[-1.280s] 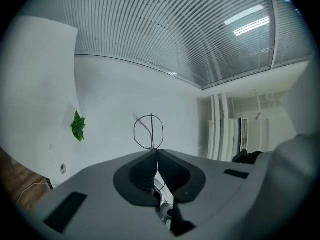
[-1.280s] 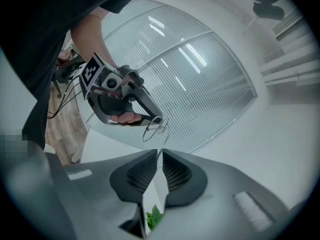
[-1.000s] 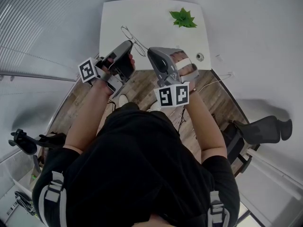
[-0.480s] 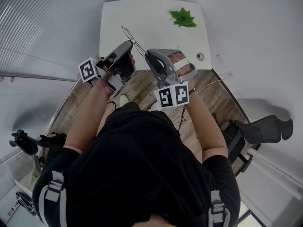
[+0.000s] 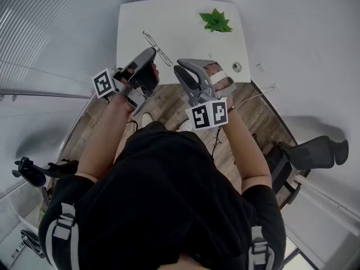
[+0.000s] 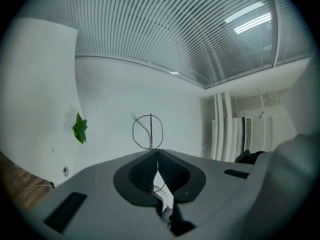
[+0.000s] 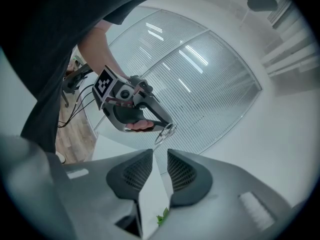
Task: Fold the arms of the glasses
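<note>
The thin wire-framed glasses (image 5: 156, 41) hang over the white table's near edge, with my left gripper (image 5: 152, 51) shut on them. In the left gripper view one round lens ring (image 6: 148, 131) sticks up past the closed jaws (image 6: 156, 153). My right gripper (image 5: 179, 68) sits just to the right of the glasses. Its jaws have just been opening and now stand apart with nothing between them (image 7: 160, 156). The right gripper view shows the left gripper (image 7: 134, 110) holding the glasses (image 7: 165, 132) ahead of it.
The white table (image 5: 180, 16) carries a green leafy sprig (image 5: 216, 21) at the back right and a small round fitting (image 5: 237, 67) near its right corner. A dark office chair (image 5: 312, 153) stands on the wooden floor at the right.
The right gripper's jaws opened and its tip drew slightly away from the glasses' arm. The left gripper stayed in place, still gripping the glasses.
</note>
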The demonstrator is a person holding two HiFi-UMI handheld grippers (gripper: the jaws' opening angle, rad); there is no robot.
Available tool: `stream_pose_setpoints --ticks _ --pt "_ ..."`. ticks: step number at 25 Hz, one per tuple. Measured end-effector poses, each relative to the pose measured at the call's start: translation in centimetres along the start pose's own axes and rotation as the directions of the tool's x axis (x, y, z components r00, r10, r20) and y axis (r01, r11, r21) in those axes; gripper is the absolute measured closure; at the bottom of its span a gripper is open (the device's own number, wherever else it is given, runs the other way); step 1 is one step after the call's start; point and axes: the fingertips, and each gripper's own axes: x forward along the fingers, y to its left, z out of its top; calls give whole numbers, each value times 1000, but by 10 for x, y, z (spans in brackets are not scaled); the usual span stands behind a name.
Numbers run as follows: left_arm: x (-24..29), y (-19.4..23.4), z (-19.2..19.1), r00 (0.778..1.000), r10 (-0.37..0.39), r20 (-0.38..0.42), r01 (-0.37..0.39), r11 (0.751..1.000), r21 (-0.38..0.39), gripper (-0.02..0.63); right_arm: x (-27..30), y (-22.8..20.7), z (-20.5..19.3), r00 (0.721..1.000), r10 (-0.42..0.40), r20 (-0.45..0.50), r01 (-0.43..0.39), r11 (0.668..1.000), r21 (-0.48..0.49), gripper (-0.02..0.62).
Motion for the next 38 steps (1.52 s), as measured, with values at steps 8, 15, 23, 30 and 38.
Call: stream_pose_setpoints --ticks 8,15,23,30,38 --pt "4 5 3 1000 10 -5 -10 1000 4 595 -6 -16 -11 999 -34 16 32 991 127 495" --pt "4 14 -2 999 25 -23 -25 1000 -10 595 -9 -31 -21 995 -96 10 91 966 244 526" --pt "5 26 -11 998 40 -41 -41 999 -32 594 -13 -43 -29 989 -139 45 98 862 498 552" --pt "10 30 -20 998 44 -55 -46 998 -38 595 -20 -48 -42 978 -189 84 88 747 659 583" --pt "11 33 -24 996 60 -63 -63 997 -36 594 -25 -43 -56 971 -227 77 87 633 769 583"
